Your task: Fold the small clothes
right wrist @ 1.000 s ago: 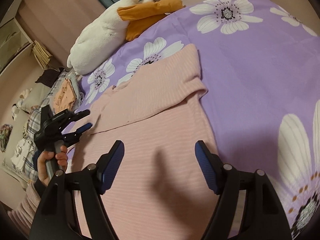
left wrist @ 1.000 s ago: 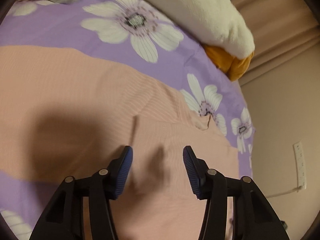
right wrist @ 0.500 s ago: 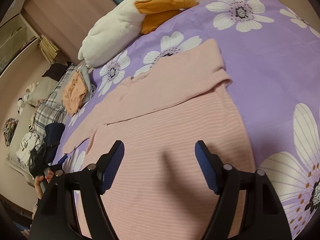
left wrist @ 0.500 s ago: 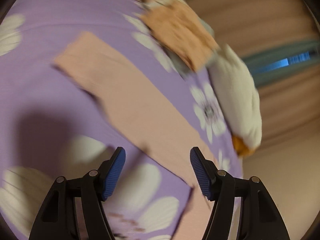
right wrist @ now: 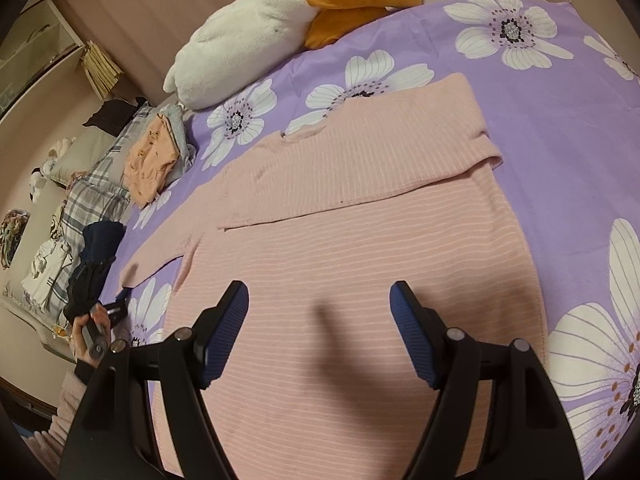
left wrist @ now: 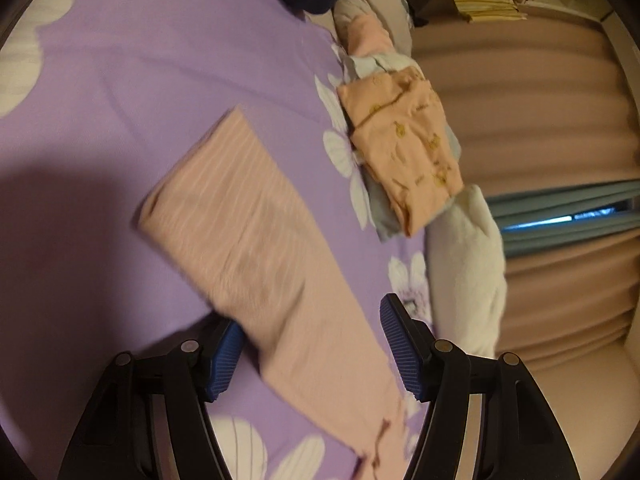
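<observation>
A pink ribbed sweater [right wrist: 360,256] lies flat on the purple flowered bed cover [right wrist: 560,92]. Its right sleeve is folded across the chest. Its left sleeve [left wrist: 256,240] stretches out flat over the cover. My left gripper [left wrist: 310,354] is open and empty, low over that sleeve, which runs between the fingers. It also shows small in the right wrist view [right wrist: 116,310], at the bed's left edge by the sleeve cuff. My right gripper [right wrist: 320,332] is open and empty above the sweater's lower body.
A folded orange garment [left wrist: 404,152] lies on a small pile of clothes by the bed's edge. A white plush goose [right wrist: 256,28] with orange feet lies at the head of the bed. Plaid pillows [right wrist: 92,200] and dark clothes [right wrist: 96,256] sit on the left.
My left gripper has swung from over the sweater's chest out to the left sleeve and come closer to it. My right gripper has stayed over the lower body, open.
</observation>
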The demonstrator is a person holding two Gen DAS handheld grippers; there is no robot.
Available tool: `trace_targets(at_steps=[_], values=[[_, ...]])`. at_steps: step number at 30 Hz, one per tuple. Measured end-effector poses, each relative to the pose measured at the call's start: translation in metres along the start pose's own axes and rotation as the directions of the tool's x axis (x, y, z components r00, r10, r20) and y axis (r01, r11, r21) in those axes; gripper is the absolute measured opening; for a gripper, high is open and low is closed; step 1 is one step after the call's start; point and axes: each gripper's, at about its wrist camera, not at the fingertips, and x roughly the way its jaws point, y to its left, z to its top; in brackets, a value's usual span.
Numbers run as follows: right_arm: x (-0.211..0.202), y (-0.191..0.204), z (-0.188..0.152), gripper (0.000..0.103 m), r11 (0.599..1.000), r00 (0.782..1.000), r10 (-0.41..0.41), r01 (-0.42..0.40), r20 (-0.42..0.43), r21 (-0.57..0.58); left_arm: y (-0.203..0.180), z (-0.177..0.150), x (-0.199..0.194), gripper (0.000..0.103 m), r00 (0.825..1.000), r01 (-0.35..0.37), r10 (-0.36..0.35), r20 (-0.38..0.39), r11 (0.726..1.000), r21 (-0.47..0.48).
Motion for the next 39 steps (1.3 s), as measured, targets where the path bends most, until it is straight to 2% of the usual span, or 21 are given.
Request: trace_targets(at_steps=[3,5,6,8,10,11,13,17,22,26,27,29,32,34,35,37,38,39], values=[[0.004,-0.002,0.000,0.074,1.000,1.000,-0.006,0.006,-0.010,0.011,-0.003,0.005,0.003,0.060,0.999,-0.045,0.045,0.021,0.999,0.025],[0.005,-0.003,-0.001,0.074,1.000,1.000,-0.006,0.006,-0.013,0.014,-0.007,0.005,0.005,0.040,0.996,-0.086,0.085,0.029,0.994,0.061],[0.005,-0.003,-0.002,0.074,1.000,1.000,-0.007,0.007,-0.014,0.014,-0.008,0.005,0.007,0.023,0.994,-0.108,0.106,0.025,0.991,0.082],[0.005,-0.005,-0.003,0.074,1.000,1.000,-0.007,0.007,-0.013,0.014,-0.019,0.001,0.010,0.009,0.986,-0.168,0.168,0.010,0.972,0.167],[0.005,-0.008,-0.003,0.074,1.000,1.000,-0.001,0.001,-0.012,0.020,-0.037,-0.006,0.008,0.007,0.979,-0.200,0.201,0.023,0.946,0.253],[0.004,-0.010,-0.004,0.074,1.000,1.000,0.003,-0.003,-0.011,0.027,-0.050,-0.011,0.006,0.002,0.978,-0.205,0.204,0.033,0.932,0.299],[0.003,-0.013,-0.006,0.074,0.999,1.000,0.009,-0.009,-0.008,0.040,-0.071,-0.018,0.002,0.002,0.981,-0.192,0.190,0.042,0.915,0.355],[-0.004,-0.021,-0.010,0.074,0.998,1.000,0.030,-0.031,0.005,0.059,-0.127,-0.045,-0.001,0.002,0.990,-0.140,0.139,0.039,0.862,0.487],[-0.016,-0.036,-0.013,0.074,0.995,0.998,0.049,-0.052,0.032,0.087,-0.194,-0.102,0.014,0.002,0.996,-0.045,0.087,-0.036,0.781,0.623],[-0.027,-0.056,-0.018,0.074,0.991,0.998,0.045,-0.050,0.047,0.124,-0.233,-0.162,0.039,0.002,0.991,0.001,0.096,-0.094,0.696,0.718],[-0.029,-0.060,-0.020,0.074,0.990,0.998,0.043,-0.050,0.050,0.132,-0.241,-0.184,0.048,0.002,0.988,0.011,0.109,-0.111,0.667,0.745],[-0.034,-0.069,-0.024,0.074,0.989,0.998,0.036,-0.044,0.056,0.143,-0.249,-0.216,0.063,0.002,0.981,0.034,0.129,-0.147,0.625,0.780],[-0.040,-0.081,-0.029,0.074,0.986,0.998,0.026,-0.035,0.062,0.161,-0.251,-0.279,0.089,0.002,0.964,0.060,0.190,-0.188,0.530,0.846],[-0.043,-0.087,-0.031,0.074,0.984,0.998,0.024,-0.035,0.065,0.175,-0.246,-0.312,0.103,0.002,0.950,0.068,0.237,-0.204,0.481,0.874],[-0.044,-0.090,-0.032,0.074,0.983,0.998,0.021,-0.033,0.066,0.182,-0.241,-0.327,0.111,0.002,0.941,0.071,0.264,-0.211,0.456,0.887],[-0.045,-0.093,-0.033,0.074,0.981,0.998,0.018,-0.030,0.065,0.191,-0.223,-0.357,0.129,0.002,0.909,0.068,0.352,-0.222,0.401,0.913],[-0.046,-0.095,-0.033,0.074,0.981,0.998,0.016,-0.028,0.065,0.192,-0.218,-0.367,0.134,0.003,0.893,0.071,0.387,-0.231,0.387,0.920],[-0.047,-0.095,-0.033,0.074,0.981,0.998,0.014,-0.026,0.065,0.190,-0.210,-0.379,0.143,0.012,0.862,0.069,0.446,-0.241,0.367,0.928]])
